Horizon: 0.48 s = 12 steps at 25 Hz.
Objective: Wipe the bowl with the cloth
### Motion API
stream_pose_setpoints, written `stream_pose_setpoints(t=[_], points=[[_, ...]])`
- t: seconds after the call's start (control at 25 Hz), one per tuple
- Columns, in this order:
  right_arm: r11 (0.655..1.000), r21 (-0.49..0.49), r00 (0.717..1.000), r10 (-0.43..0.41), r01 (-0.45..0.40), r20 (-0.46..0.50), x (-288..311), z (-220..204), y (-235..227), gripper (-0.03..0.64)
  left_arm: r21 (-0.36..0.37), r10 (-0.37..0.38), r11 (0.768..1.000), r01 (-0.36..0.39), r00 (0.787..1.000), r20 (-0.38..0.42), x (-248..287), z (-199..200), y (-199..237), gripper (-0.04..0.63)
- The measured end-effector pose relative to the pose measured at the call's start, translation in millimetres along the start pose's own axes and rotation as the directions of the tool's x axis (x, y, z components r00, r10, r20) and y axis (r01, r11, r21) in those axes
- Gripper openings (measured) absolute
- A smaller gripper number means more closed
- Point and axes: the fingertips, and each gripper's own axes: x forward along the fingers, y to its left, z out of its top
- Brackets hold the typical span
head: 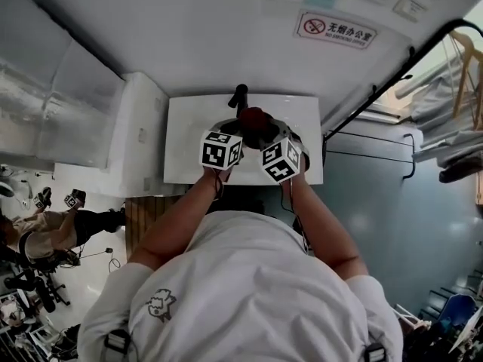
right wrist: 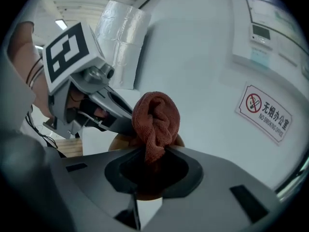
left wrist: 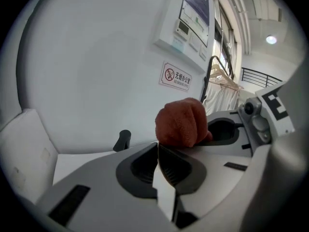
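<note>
Cloth (right wrist: 155, 122) bunched in right tongs (right wrist: 150, 152), left tongs (left wrist: 158, 146) gripping wooden bowl (right wrist: 120, 141)

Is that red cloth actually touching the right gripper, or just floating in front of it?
Touching. The right gripper view shows the cloth pinched between the right gripper's jaws, with its lower end tucked down between them.

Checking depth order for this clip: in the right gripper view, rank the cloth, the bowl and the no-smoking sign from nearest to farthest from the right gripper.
1. cloth, clamped in the jaws of the right gripper.
2. bowl, just behind the cloth, centre.
3. no-smoking sign, on the wall, right.
</note>
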Motion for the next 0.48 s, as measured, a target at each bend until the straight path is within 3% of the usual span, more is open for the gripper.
stream_pose_setpoints(t=[0.28, 0.48], points=[[0.998, -0.055, 0.998, 0.022, -0.026, -0.062, -2, 2, 0, 0.081, 0.012, -0.018, 1.000, 0.017, 0.999, 0.046, -6, 24, -17, 0.026], [0.995, -0.046, 0.994, 0.088, -0.091, -0.071, -5, 8, 8, 0.078, 0.087, -0.009, 0.996, 0.002, 0.997, 0.072, -8, 41, -14, 0.026]])
